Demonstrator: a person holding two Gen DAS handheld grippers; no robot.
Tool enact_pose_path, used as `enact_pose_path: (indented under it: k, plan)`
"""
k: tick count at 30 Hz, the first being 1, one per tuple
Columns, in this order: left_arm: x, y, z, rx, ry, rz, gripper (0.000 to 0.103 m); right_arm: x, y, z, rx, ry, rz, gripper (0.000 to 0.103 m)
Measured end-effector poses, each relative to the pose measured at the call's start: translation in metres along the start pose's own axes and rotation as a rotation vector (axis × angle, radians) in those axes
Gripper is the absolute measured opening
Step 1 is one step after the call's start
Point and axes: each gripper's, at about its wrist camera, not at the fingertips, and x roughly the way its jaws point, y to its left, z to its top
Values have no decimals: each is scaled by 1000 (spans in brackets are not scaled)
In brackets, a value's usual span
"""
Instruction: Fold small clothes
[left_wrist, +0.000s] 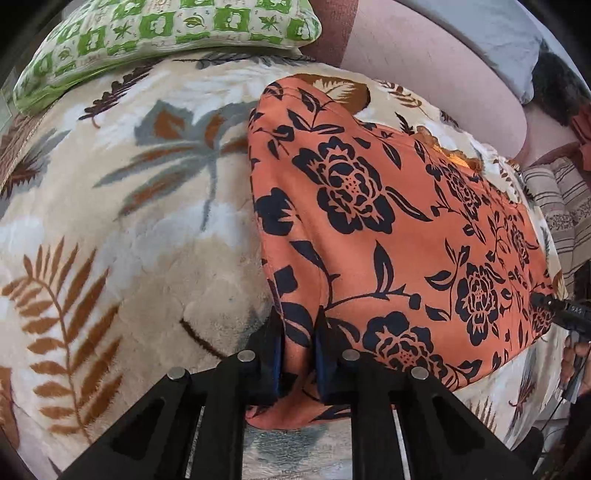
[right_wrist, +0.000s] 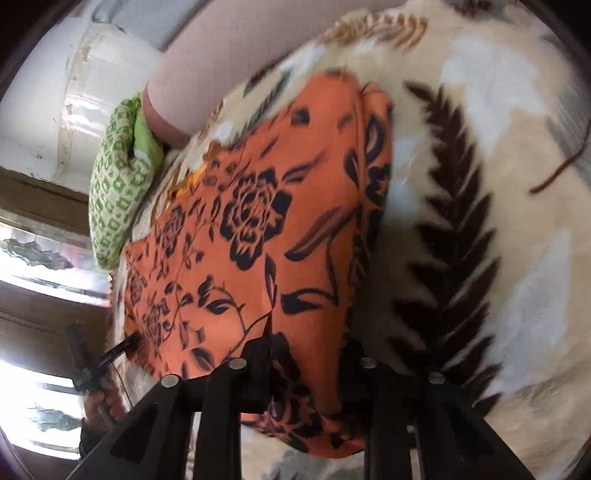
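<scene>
plush cream blanket (left_wrist: 122, 229) with grey and rust leaf and fern print covers the surface; a dark fern frond (right_wrist: 454, 229) shows in the right wrist view. green-and-white patterned pillow (left_wrist: 166, 33) lies at the blanket's far edge against a pink headboard (left_wrist: 436, 77). striped beige cloth (left_wrist: 557, 206) sits off the blanket's right side.

- Orange floral-print cloth garment (left_wrist: 388, 229) lies on plush leaf-patterned cream blanket (left_wrist: 110, 240), centre to 3 o'clock in left wrist view.
- Green-and-white checked pillow (left_wrist: 166, 33) on blanket at 11 o'clock, apart from garment.
- Striped beige fabric (left_wrist: 554, 199) at 3 o'clock, beyond garment's edge.
</scene>
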Motion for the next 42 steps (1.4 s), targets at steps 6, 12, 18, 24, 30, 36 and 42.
enact_pose_path:
  k: [6,12,18,24,30,36,42]
  plan:
    - [-82,-17,5,17,-147,-39,13,-58,25,-5,6,-118,136,23]
    - [-147,-17,-76,32,-189,-54,14,-105,40,-67,-42,-124,199,23]
    - [-71,19,-148,-27,22,90,29,-58,-27,-156,62,1,82,74]
    - [-134,-15,-121,43,-235,115,41,-113,-35,-138,109,-208,151,75]
    - [-105,-89,-121,222,-230,-13,54,-86,-33,-83,108,-191,128,75]
    - [-48,-93,-130,206,-91,16,53,-37,-42,-37,115,-76,11,25]
    - [-42,-89,-138,224,-117,28,53,-45,-36,-39,72,-162,-131,17]
